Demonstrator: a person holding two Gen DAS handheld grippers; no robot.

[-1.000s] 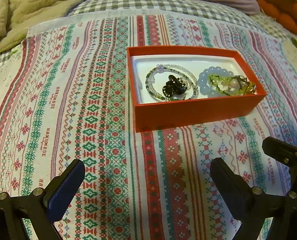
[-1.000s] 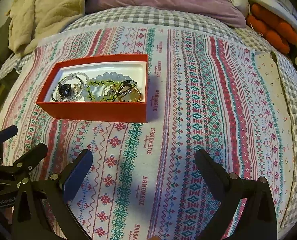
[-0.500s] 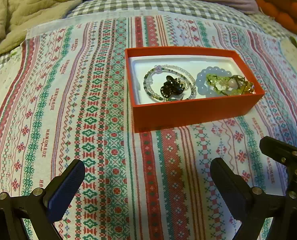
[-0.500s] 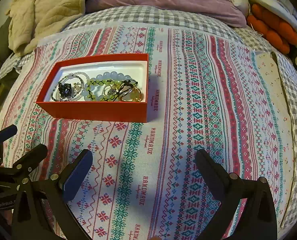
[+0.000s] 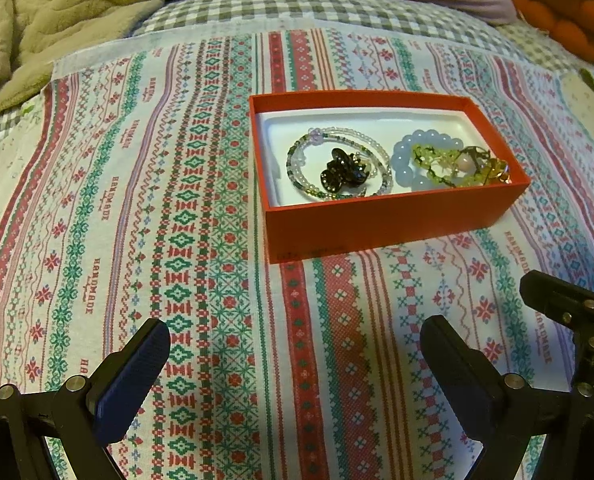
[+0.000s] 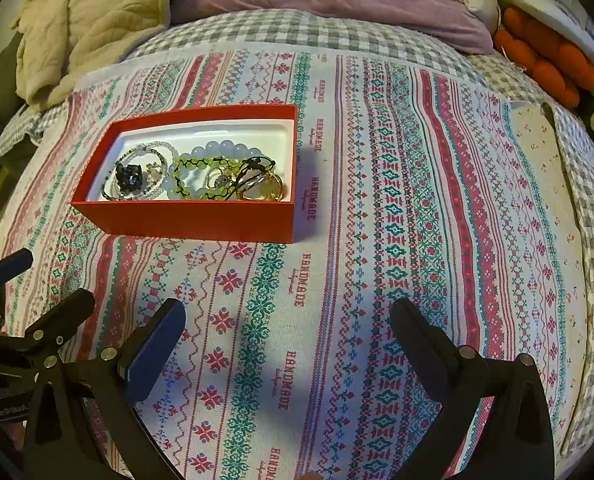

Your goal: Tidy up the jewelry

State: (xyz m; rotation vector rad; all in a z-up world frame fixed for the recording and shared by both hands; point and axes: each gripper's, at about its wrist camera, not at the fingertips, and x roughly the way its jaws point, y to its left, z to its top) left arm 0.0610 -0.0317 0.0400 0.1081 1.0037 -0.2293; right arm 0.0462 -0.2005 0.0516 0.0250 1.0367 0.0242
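Both my grippers, left gripper (image 5: 295, 354) & right gripper (image 6: 289, 334), spread wide, holding nothing, near the red box (image 6: 201, 220) on the cloth. Jewelry piled inside: green bracelet (image 6: 201, 168) overlaps gold rings (image 6: 265, 192). Risk: pinching one drags tangled neighbours out.

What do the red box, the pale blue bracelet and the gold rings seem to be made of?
The red box looks like matte cardboard: flat walls, sharp folded corners, no shine. The pale blue bracelet seems to be glass or stone beads: round, smooth and slightly translucent, though plastic is possible. The gold rings look like polished metal, because they give bright yellow reflections.
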